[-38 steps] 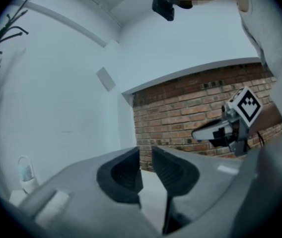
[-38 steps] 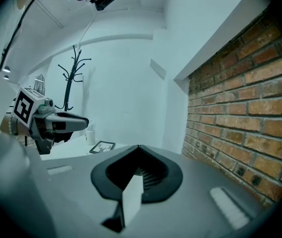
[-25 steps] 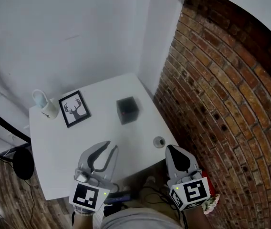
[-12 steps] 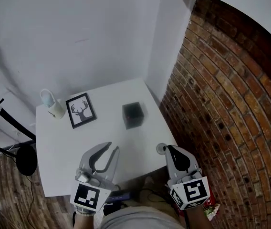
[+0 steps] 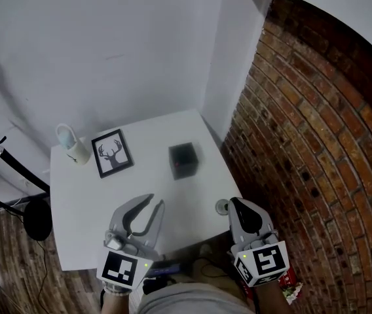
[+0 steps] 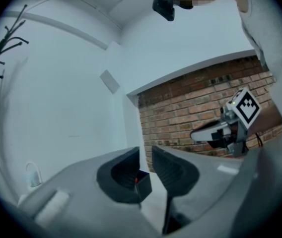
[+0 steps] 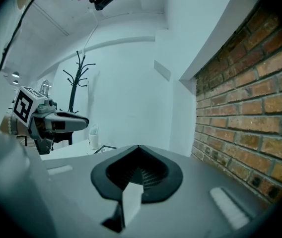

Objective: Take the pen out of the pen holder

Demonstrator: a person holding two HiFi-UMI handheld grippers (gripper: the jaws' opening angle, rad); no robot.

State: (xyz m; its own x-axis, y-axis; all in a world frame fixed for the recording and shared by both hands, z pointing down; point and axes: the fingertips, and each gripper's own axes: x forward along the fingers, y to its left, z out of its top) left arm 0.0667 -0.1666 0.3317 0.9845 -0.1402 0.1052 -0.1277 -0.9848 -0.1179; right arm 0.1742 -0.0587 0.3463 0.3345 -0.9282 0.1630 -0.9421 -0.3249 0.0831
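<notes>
**Desk:** Report the container status.

**Operator:** I have one pen holder [image 5: 183,159], a black cube with an open top. It stands upright on the white table [image 5: 94,201], towards the far right corner and near the brick wall [image 5: 304,142]. Inside it I see one red speck at the front edge of the opening, which I take to be the pen [image 5: 176,164]. The interior is too dark for me to make out the shaft. In the left gripper view, the holder sits in line with the gap between the jaws, well beyond them.

**Desk:** Any other containers?

**Operator:** One white mug [image 5: 70,146] stands at the far left corner, just beside a framed deer picture [image 5: 112,153]. I cannot tell what the mug contains. A small round fitting [image 5: 221,207] sits at the table's right edge.

**Desk:** Gripper status.

**Operator:** The left gripper [image 5: 153,201] hangs over the near part of the table. Its jaws are a narrow gap apart with nothing between them. The right gripper [image 5: 235,203] is at the near right edge, close to the round fitting. Its jaws are pressed together tip to tip and it is empty. Both grippers are well apart from the pen holder. A black coat stand [image 5: 2,156] is on the floor to the left of the table.
</notes>
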